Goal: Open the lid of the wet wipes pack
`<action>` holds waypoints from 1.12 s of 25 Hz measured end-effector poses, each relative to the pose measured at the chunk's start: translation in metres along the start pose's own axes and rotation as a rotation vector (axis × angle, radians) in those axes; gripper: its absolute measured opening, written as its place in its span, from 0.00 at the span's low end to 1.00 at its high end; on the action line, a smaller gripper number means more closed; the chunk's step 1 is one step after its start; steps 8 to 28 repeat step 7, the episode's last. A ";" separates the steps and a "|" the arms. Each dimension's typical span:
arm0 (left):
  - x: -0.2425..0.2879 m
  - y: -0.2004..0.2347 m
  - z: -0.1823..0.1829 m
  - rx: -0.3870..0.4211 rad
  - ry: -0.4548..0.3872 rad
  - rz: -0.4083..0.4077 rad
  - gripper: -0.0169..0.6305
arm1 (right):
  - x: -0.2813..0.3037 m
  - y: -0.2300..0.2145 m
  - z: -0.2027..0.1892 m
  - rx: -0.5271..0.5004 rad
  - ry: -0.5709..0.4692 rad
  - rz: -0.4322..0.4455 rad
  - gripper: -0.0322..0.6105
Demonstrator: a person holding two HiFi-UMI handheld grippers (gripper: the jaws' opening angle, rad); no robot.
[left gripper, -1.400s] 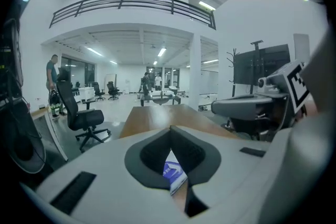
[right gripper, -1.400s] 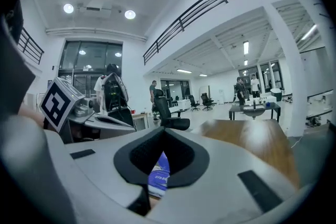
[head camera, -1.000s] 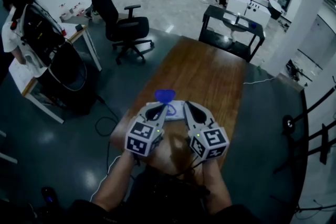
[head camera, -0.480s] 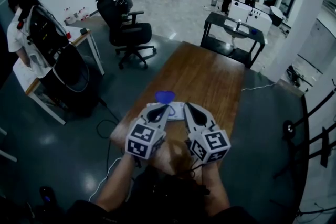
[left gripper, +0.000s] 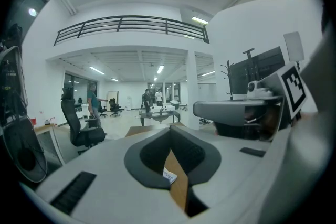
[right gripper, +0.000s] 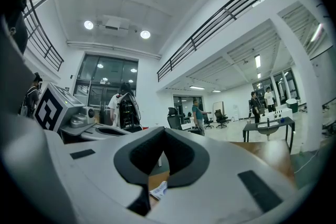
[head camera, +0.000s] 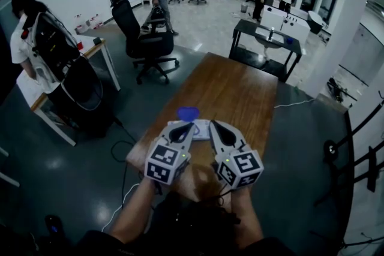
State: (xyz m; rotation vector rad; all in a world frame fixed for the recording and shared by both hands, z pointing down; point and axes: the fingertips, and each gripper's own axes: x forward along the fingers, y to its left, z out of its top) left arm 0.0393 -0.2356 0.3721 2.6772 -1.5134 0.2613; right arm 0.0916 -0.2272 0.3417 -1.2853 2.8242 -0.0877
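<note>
L tongs (head camera: 185, 128) & R tongs (head camera: 216, 129) are both closed w/ nothing gripped, side by side over near end of brown wooden desk (head camera: 234, 93). Flat white wet wipes pack (head camera: 201, 129) lies on desk btw their tips. Its blue rounded lid (head camera: 188, 113) sticks up just beyond L tips.

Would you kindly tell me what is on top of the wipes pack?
A blue lid stands raised at the pack's far edge. The left gripper and right gripper cover its sides, so the opening cannot be seen.
</note>
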 end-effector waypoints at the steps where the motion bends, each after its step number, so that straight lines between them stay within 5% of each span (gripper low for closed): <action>1: -0.001 -0.002 0.000 0.002 0.000 0.001 0.04 | -0.001 0.001 0.000 -0.002 0.000 0.002 0.06; 28: 0.009 -0.009 0.004 0.010 -0.002 0.007 0.04 | -0.004 -0.010 0.001 -0.014 0.007 0.012 0.06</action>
